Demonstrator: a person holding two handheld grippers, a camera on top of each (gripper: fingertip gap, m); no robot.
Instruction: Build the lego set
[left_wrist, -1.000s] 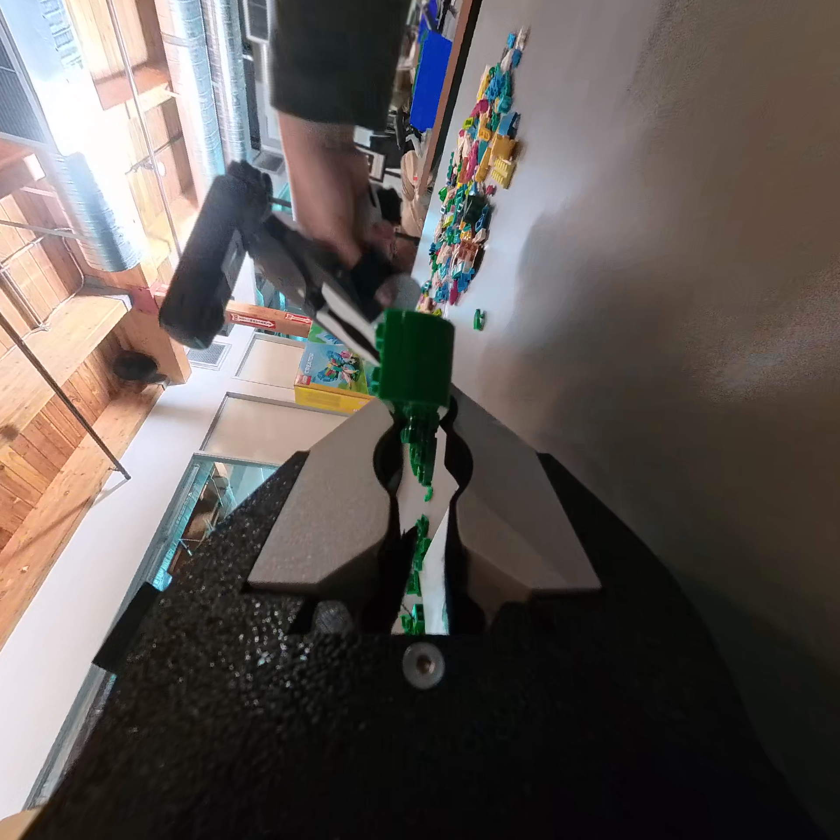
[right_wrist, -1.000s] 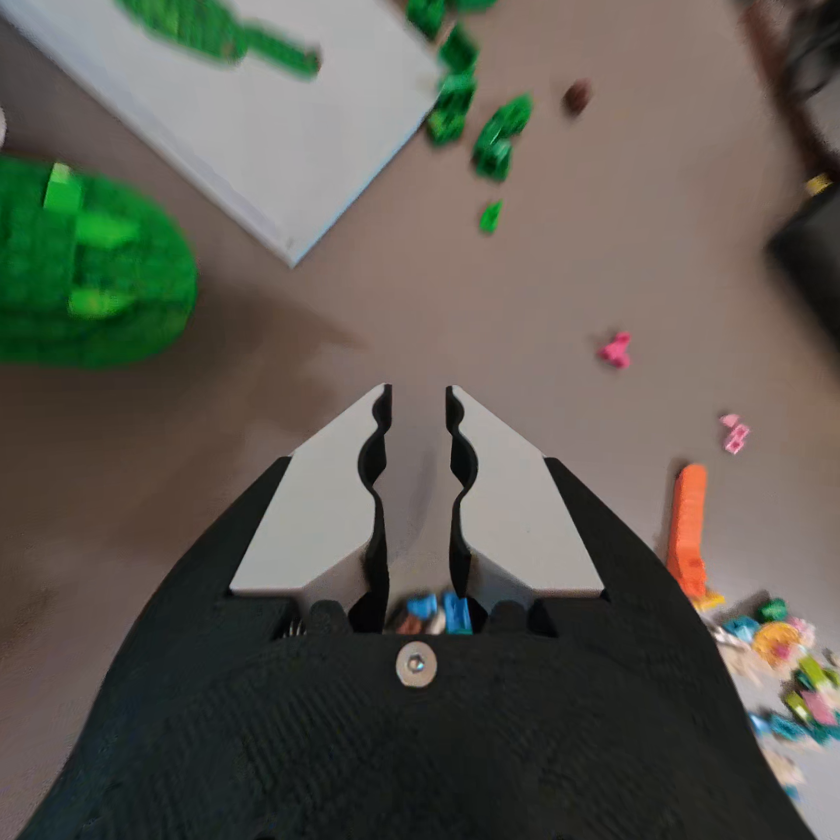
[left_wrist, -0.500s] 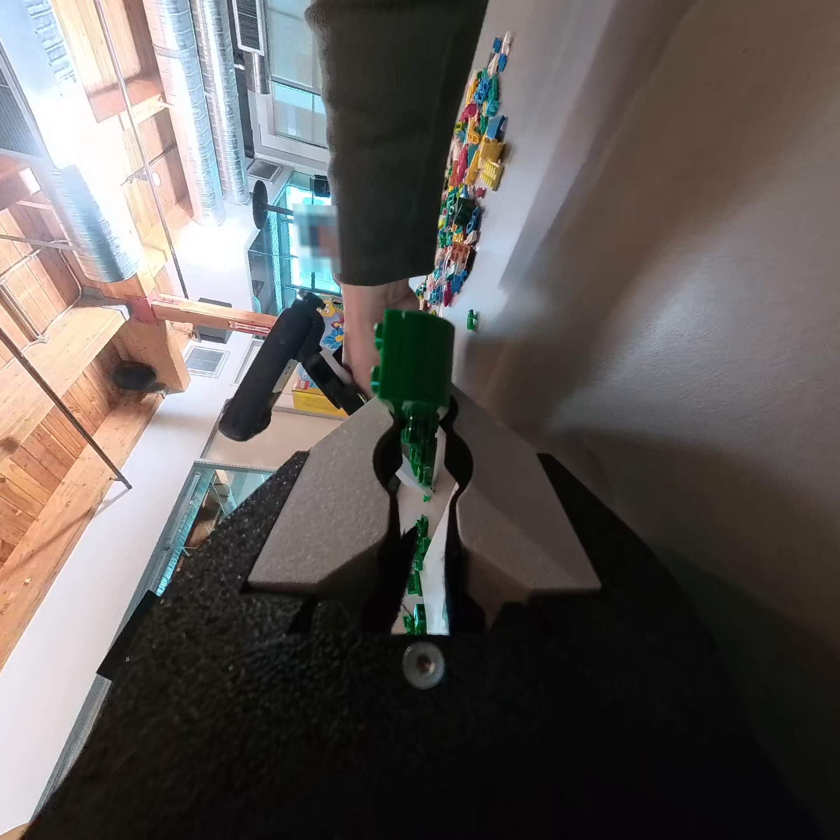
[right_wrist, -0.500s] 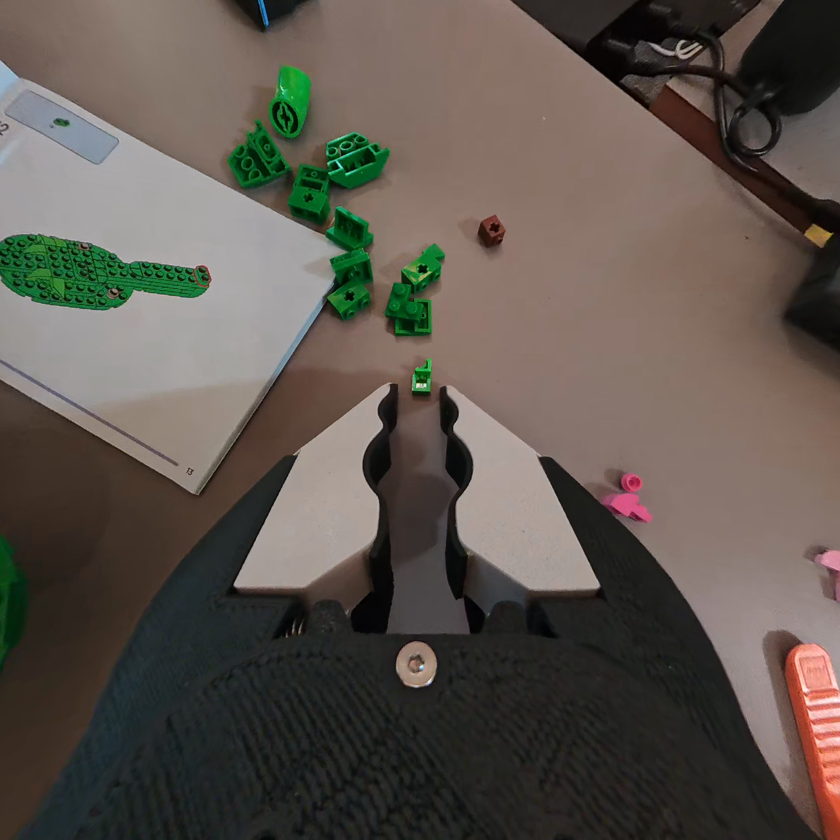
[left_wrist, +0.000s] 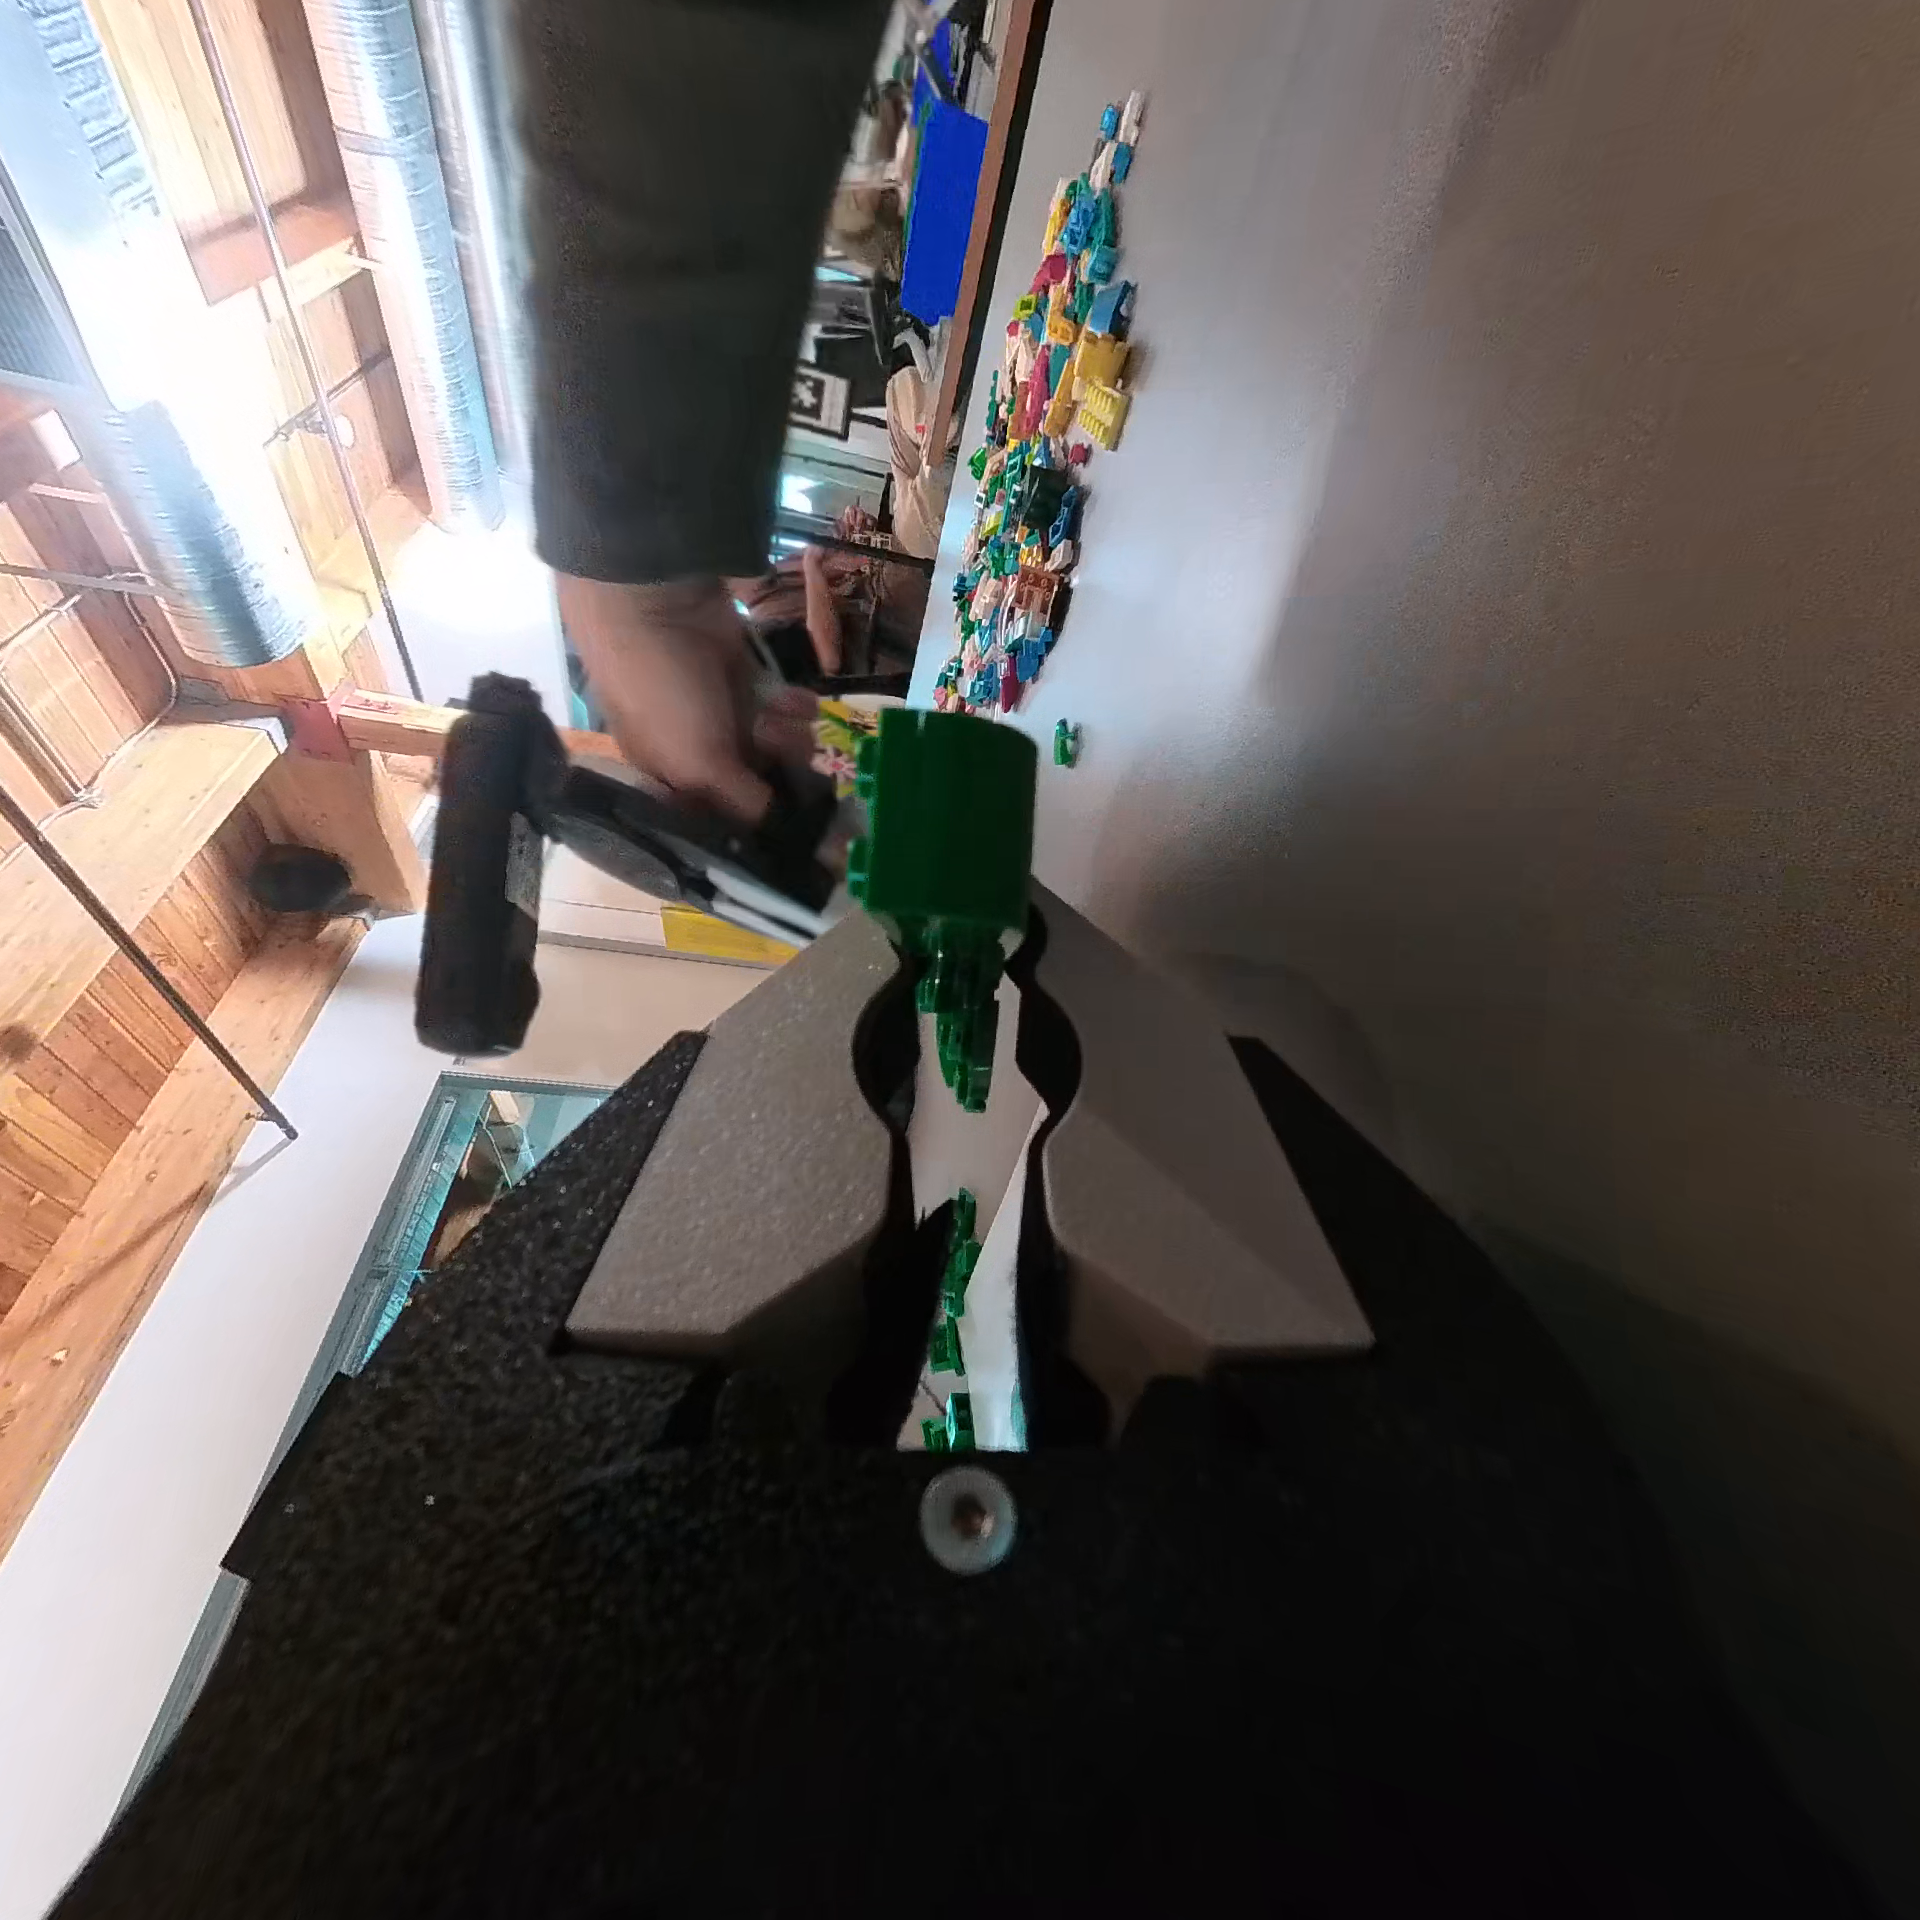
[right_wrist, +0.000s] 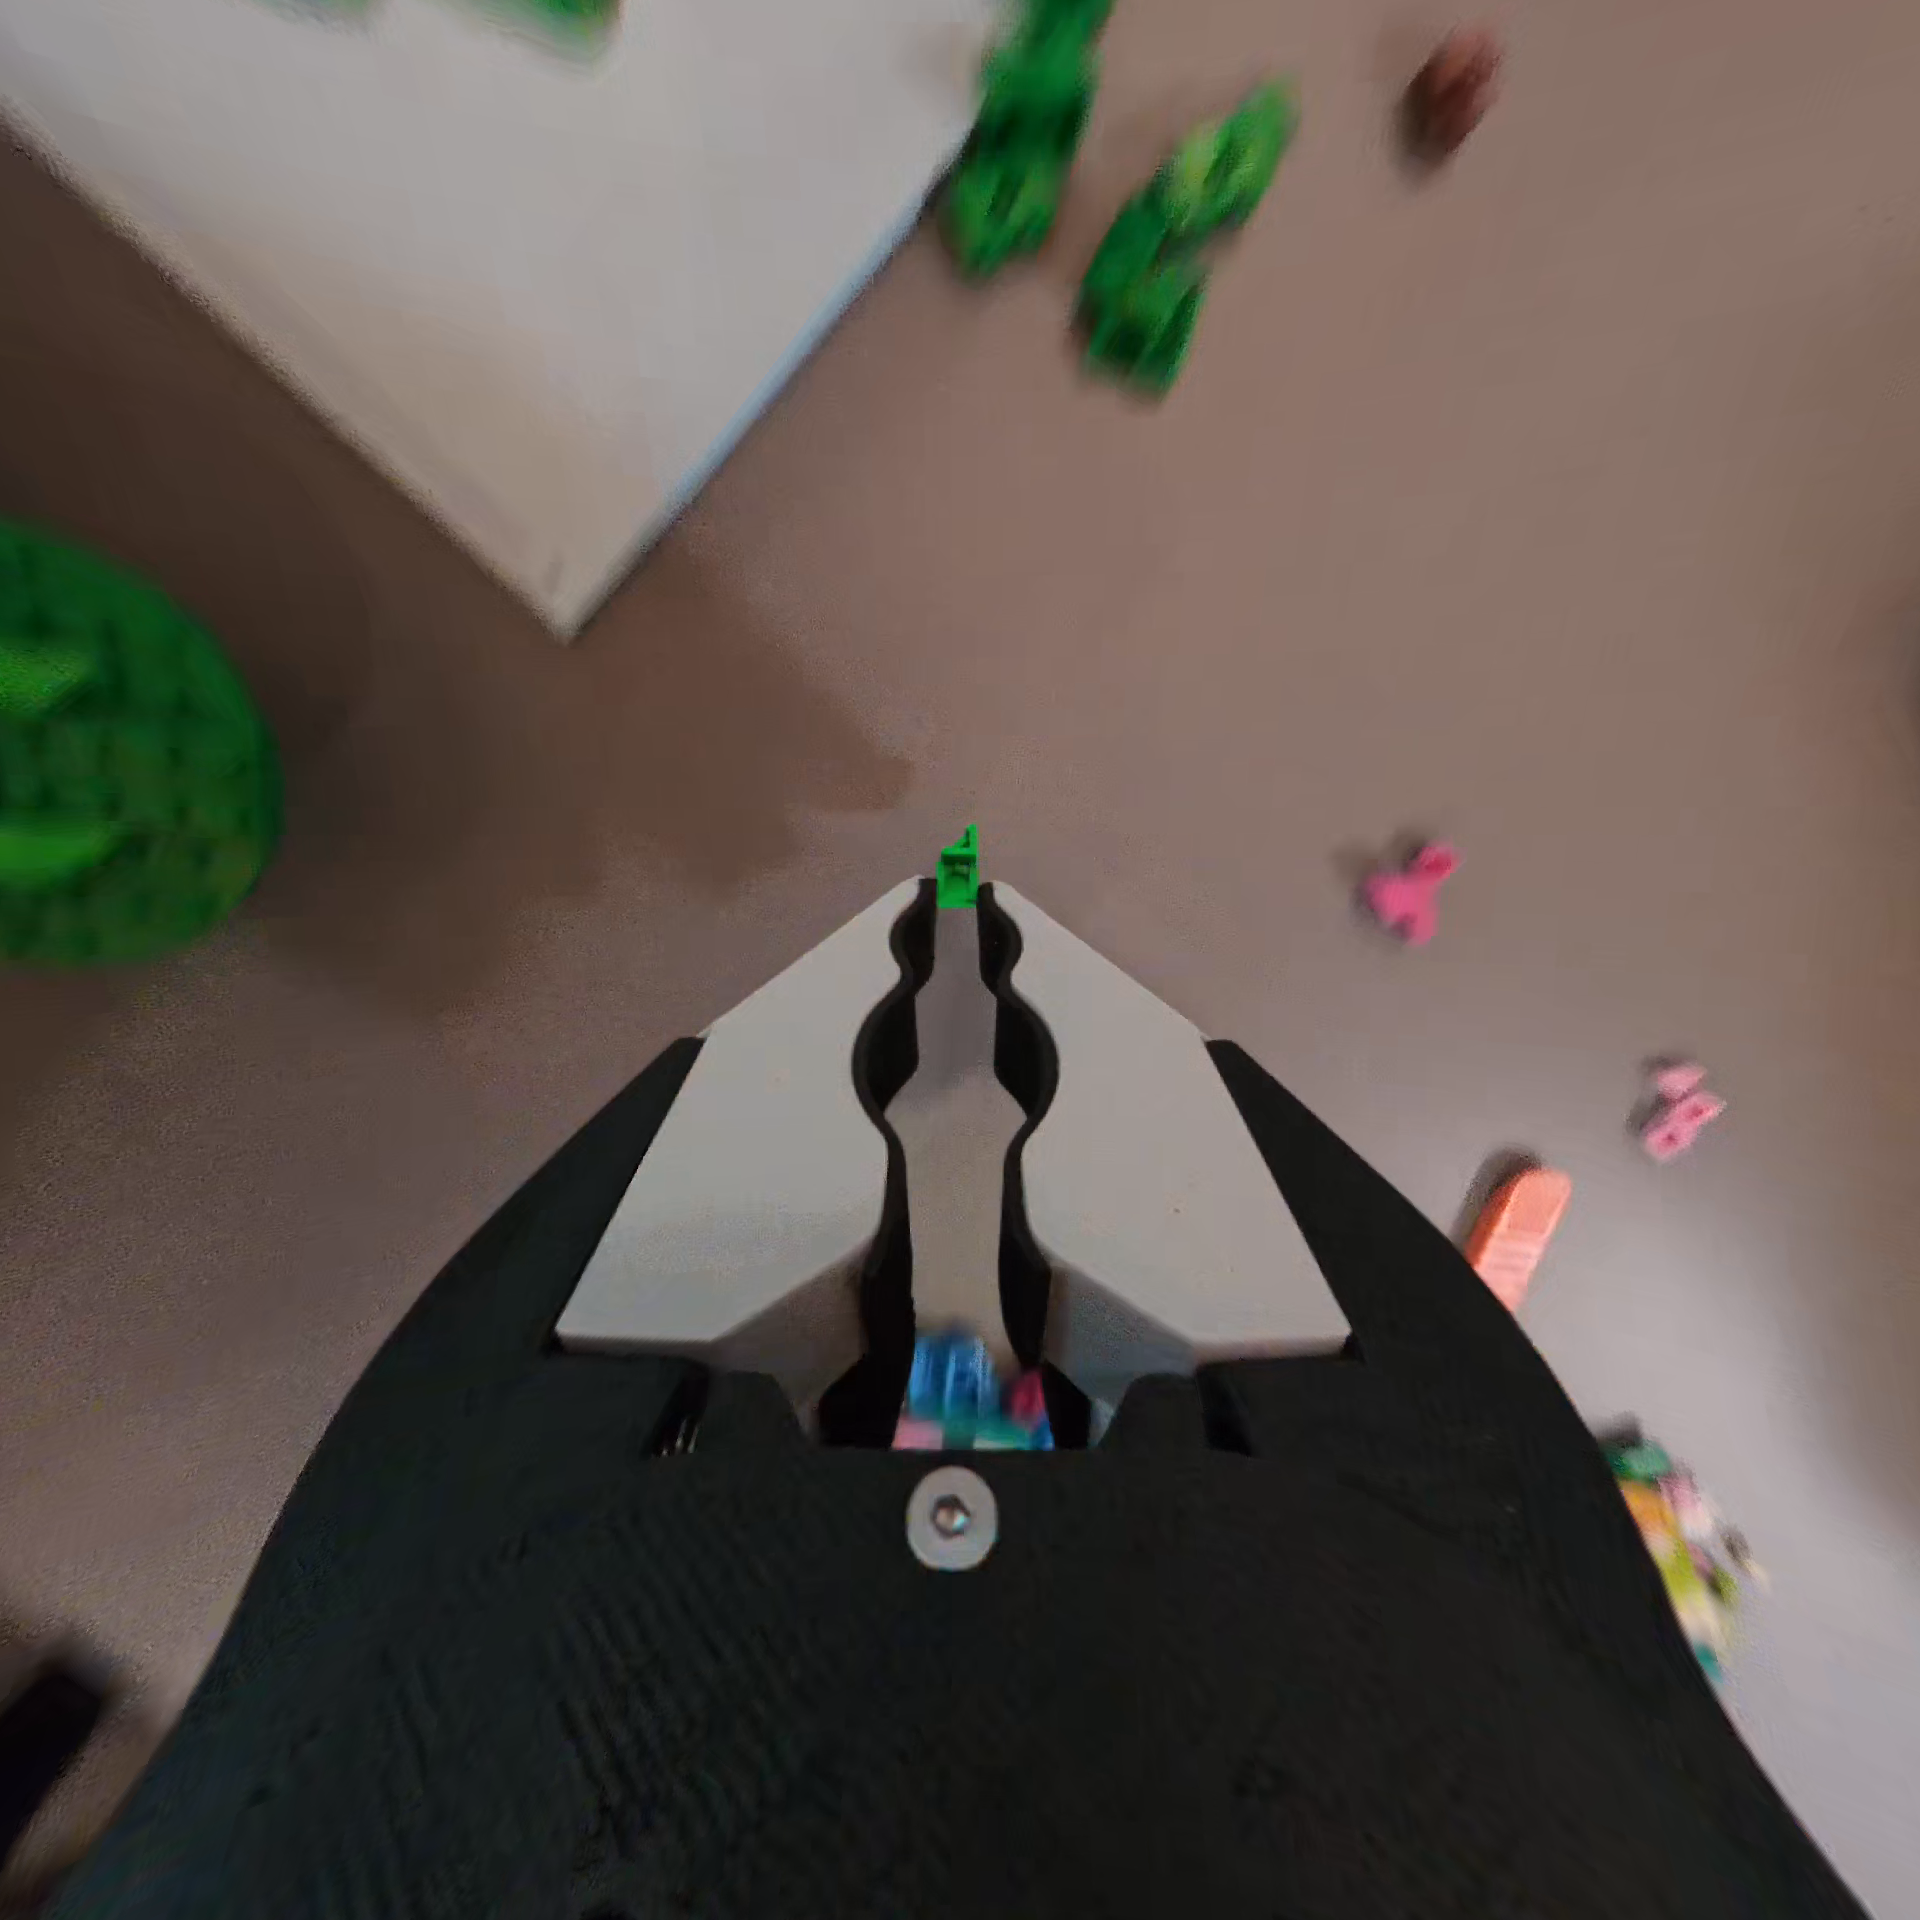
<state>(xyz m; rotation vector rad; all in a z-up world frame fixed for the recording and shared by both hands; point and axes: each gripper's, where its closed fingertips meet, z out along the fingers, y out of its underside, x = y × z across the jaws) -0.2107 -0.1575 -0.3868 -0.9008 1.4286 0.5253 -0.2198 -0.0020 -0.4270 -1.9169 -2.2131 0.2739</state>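
**Green build held steady while a small piece is carried in**

The grey table (right_wrist: 1351, 623) fills the right wrist view, with the white instruction booklet (right_wrist: 468, 260) across the upper left of the frame, probably kept open there for reference. In the left wrist view the table runs as a tilted wall down the right side, a pile of mixed coloured bricks (left_wrist: 1039, 499) strung along its upper centre.

The green assembly (left_wrist: 951, 821) sits at frame centre in the left wrist view, pinched at its lower edge by the left gripper (left_wrist: 961, 925), whose jaws are closed onto it. It appears held clear of the table so a part can be pressed on. In the right wrist view the same build is a blur at the left edge.

The right gripper (right_wrist: 958, 894) points down at the table, jaws nearly together, nipping a small green piece (right_wrist: 958, 868) at the very tips. Loose green bricks (right_wrist: 1122, 208) lie smeared at the upper centre.

In the left wrist view, a sleeved arm descends from the top centre, its hand (left_wrist: 675, 707) wrapped round the other tool's handle, left of the build.
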